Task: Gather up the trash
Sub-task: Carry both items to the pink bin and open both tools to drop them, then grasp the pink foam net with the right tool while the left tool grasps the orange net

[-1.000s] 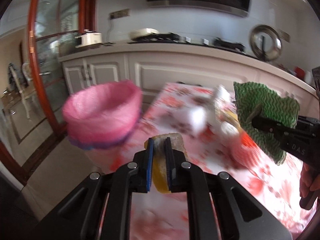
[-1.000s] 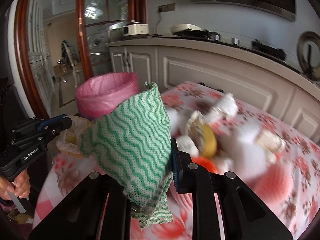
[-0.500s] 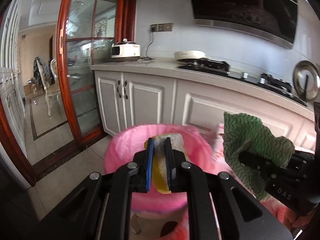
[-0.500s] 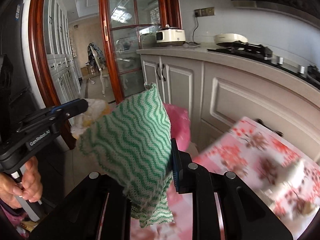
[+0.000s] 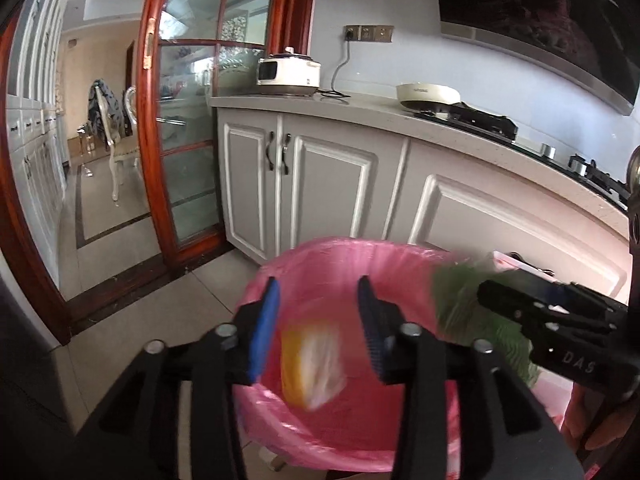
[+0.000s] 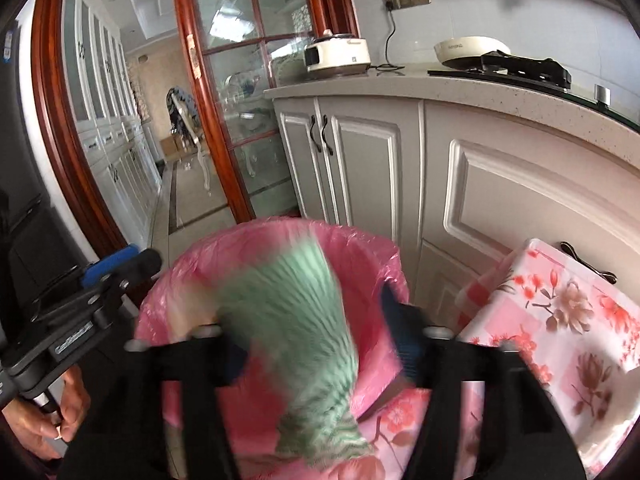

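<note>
Kitchen cabinets (image 5: 332, 184) behind, pink-lined bin (image 5: 320, 256) straight ahead of both. Left hand-held gripper (image 5: 318, 328): jaws opening, blurred yellow-white scrap (image 5: 312, 368) between the pads, touching neither, over the bin mouth. Right hand-held gripper (image 6: 316, 344): jaws opening, green wavy cloth (image 6: 296, 320) between them, blurred; cannot tell if a pad still touches it. Only the right view shows the floral tabletop (image 6: 560, 320) just right of the bin and the hand (image 6: 48, 420) on the left tool's grip.

Grey kitchen cabinets (image 5: 320, 176), red-framed glass door (image 5: 188, 120).
</note>
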The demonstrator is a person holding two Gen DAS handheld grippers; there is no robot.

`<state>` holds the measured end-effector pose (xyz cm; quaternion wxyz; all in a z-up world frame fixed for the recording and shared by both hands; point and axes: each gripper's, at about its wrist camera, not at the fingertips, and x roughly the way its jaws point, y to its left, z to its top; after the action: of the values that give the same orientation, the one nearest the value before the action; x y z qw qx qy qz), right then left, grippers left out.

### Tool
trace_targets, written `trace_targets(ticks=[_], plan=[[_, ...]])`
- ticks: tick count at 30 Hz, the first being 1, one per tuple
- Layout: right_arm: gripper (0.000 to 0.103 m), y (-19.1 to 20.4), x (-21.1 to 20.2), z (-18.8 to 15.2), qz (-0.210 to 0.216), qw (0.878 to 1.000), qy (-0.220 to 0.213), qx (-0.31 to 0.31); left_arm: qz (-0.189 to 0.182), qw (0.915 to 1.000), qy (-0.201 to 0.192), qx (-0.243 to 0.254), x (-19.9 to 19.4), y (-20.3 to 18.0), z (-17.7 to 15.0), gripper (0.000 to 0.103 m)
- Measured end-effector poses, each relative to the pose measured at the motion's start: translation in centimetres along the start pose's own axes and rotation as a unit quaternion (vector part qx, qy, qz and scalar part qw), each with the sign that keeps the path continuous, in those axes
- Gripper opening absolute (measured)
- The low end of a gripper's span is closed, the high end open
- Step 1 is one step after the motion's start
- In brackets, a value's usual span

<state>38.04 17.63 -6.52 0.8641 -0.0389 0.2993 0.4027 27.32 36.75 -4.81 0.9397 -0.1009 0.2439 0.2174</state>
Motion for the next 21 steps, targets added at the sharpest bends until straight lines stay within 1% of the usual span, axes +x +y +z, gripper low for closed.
trace_targets(ticks=[1,3,5,6,7,8,10,14,15,17,18,19,20,21], plan=[[0.062,-0.2,0.2,0.0,0.002,1.000,0.000,0.000,0.005,1.0000,-0.002,-0.001,-0.1,0.2,-0.2,0.049],[0.062,-0.4,0.6,0.0,0.006,1.000,0.002,0.003,0.015,0.9998,-0.009,-0.003,-0.4,0.6,-0.4,0.056],[0.062,-0.6,0.6,-0.1,0.006,1.000,0.001,0.005,0.021,0.9997,-0.013,-0.003,-1.0,0.6,-0.7,0.058],[0.062,-0.7,0.3,-0.1,0.005,1.000,-0.003,0.008,0.023,0.9996,-0.014,-0.003,-1.3,0.6,-0.8,0.060],[0.062,-0.7,-0.1,-0.2,0.005,1.000,-0.006,0.010,0.025,0.9995,-0.021,-0.005,-1.9,0.6,-1.0,0.067],[0.062,-0.9,-0.9,-0.3,0.005,1.000,-0.012,0.016,0.028,0.9992,-0.027,-0.008,-2.5,0.5,-1.2,0.072],[0.062,-0.9,-2.3,-0.4,0.002,1.000,-0.020,0.022,0.034,0.9987,-0.038,-0.008,-3.6,0.0,-1.3,0.074],[0.062,-0.5,-6.9,-1.5,-0.020,0.999,-0.038,0.018,0.053,0.9963,-0.067,0.002,-7.0,-2.0,-2.1,0.089],[0.062,-0.6,-7.9,-1.8,-0.023,0.999,-0.040,0.020,0.052,0.9958,-0.075,0.001,-8.1,-2.7,-2.5,0.091],[0.064,-0.8,-10.4,-2.8,-0.032,0.998,-0.041,0.024,0.044,0.9957,-0.082,-0.005,-9.6,-3.8,-3.0,0.096],[0.065,-1.0,-11.7,-3.4,-0.038,0.998,-0.041,0.025,0.034,0.9959,-0.084,-0.011,-10.3,-4.4,-3.4,0.097],[0.069,-1.3,-13.2,-4.2,-0.047,0.998,-0.042,0.027,0.020,0.9959,-0.085,-0.023,-11.3,-5.1,-4.1,0.098],[0.071,-1.6,-14.2,-4.9,-0.053,0.997,-0.043,0.028,0.015,0.9958,-0.084,-0.031,-11.9,-5.7,-4.6,0.098],[0.072,-1.9,-15.5,-5.7,-0.062,0.997,-0.045,0.030,0.011,0.9957,-0.083,-0.038,-12.3,-6.3,-5.0,0.098]])
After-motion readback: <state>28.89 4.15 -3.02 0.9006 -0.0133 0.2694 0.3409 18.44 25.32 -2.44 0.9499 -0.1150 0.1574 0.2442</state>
